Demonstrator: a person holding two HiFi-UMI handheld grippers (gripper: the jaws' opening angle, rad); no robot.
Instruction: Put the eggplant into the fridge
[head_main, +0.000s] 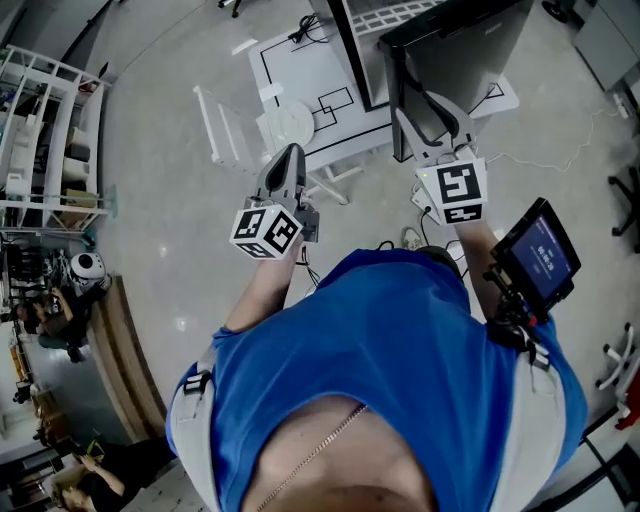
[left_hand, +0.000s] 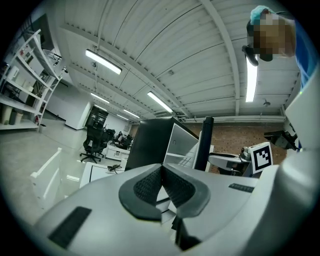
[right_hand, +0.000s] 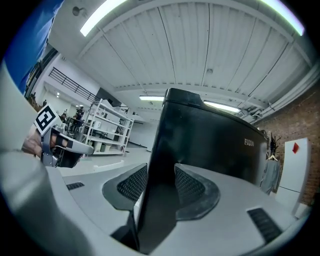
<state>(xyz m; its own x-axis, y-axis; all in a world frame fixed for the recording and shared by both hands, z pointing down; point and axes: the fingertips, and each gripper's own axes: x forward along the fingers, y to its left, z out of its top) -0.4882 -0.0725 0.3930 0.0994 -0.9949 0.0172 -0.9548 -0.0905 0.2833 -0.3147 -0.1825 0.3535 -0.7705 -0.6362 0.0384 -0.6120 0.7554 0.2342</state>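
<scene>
- Right gripper (head_main: 428, 125) is clamped on the free edge of the black fridge door (head_main: 470, 50). The right gripper view shows a pad on each face of that edge.
- Left gripper (head_main: 289, 155) has its jaws pressed together w/ nothing between them. It hangs in the air left of the fridge (head_main: 345, 50), apart from it.
- Eggplant: in no view, so its place can't be told. The step in hand is prob. getting the door open first.
- To do it well: hold the bite deep on the edge and follow the door's arc round the hinge, not a straight pull, so the pads don't slide off the smooth panel.
- The door looks partly open already; white shelves (head_main: 390, 12) show inside.
- Room: bare floor on the person's side, so swing space looks ok.
- A low white frame (head_main: 225, 125) & a white board w/ black lines (head_main: 300, 70) lie near the left gripper, beside the fridge. Feet need watching there.
- Shelf unit (head_main: 40, 130) stands well apart at the left.
</scene>
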